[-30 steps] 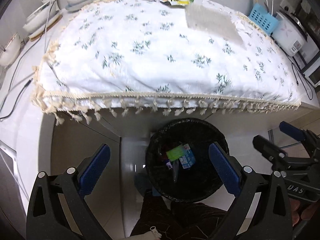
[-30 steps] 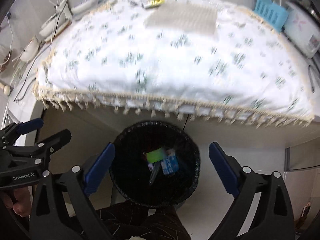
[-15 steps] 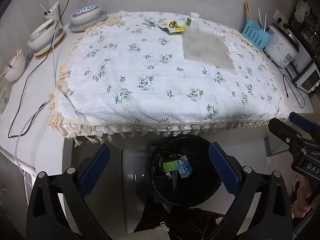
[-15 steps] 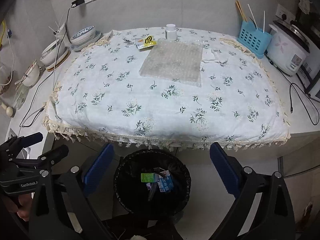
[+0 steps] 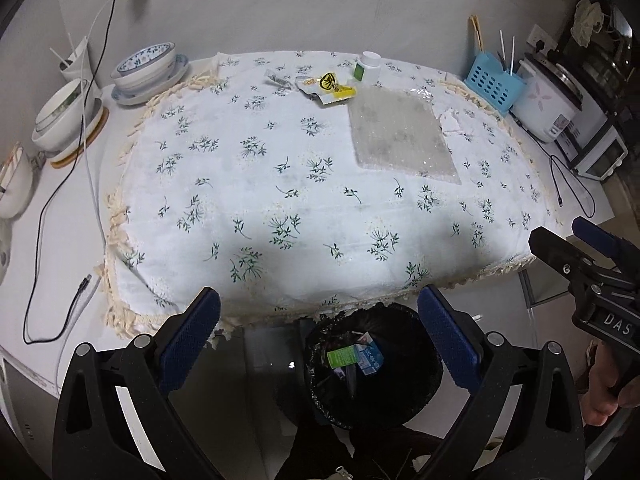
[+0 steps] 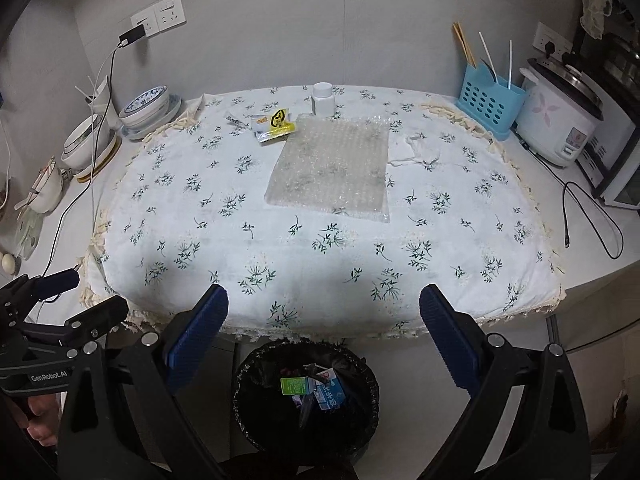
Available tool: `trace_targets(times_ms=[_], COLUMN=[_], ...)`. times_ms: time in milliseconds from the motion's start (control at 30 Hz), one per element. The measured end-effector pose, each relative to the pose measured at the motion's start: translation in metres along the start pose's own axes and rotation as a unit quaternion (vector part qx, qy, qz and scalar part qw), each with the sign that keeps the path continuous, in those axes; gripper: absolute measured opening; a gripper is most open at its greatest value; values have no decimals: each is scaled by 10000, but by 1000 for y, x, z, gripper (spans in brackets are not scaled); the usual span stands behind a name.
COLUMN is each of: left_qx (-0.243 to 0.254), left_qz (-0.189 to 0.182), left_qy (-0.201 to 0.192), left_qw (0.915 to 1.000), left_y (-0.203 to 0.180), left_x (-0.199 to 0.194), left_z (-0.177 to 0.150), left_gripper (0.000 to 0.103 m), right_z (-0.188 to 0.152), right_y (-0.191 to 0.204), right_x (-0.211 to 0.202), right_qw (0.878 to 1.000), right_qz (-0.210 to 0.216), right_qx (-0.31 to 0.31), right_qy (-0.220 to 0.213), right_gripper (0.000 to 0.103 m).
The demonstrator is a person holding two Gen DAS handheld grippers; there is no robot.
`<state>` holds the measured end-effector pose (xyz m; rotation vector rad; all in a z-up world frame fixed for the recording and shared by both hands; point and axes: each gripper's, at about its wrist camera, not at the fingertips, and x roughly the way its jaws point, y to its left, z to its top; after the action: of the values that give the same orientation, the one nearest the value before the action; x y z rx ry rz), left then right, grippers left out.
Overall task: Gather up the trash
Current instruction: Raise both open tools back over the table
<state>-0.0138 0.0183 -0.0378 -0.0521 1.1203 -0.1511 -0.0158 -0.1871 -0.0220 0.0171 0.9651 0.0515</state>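
A black-lined trash bin stands on the floor under the table's near edge, holding a green carton and a blue-white one. On the floral tablecloth lie a bubble-wrap sheet, yellow wrappers, a white bottle and crumpled white paper. My left gripper is open and empty above the bin. My right gripper is open and empty too, beside it.
Stacked bowls and cables crowd the left counter. A blue utensil holder, a rice cooker and a small oven stand at the right. A wall with sockets runs behind the table.
Both grippers have risen and tilted up from over the bin, so the whole tabletop and back wall now show. Both stay open and empty.
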Motion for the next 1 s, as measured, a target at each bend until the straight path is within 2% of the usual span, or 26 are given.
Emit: trace_targets(times_ms=[300,667,1000], left_qx=[68,-83,-262], left_qz=[-100,11,143], left_qy=[41,154,423], left_qw=[9999,9998,9987], left_y=[-16,-56,-96], left_x=[15,43,99], left_z=[28,66,104], left_gripper=[97,97,97], right_z=[24,61,92], right_y=[-24,-90,-150], right_x=[18,51,97], right_qw=[9997,9999,9997], right_qz=[-185,-143,-56], right_qx=[141,62,-51], right_qy=[83,53,226], right_gripper=[93,93,90])
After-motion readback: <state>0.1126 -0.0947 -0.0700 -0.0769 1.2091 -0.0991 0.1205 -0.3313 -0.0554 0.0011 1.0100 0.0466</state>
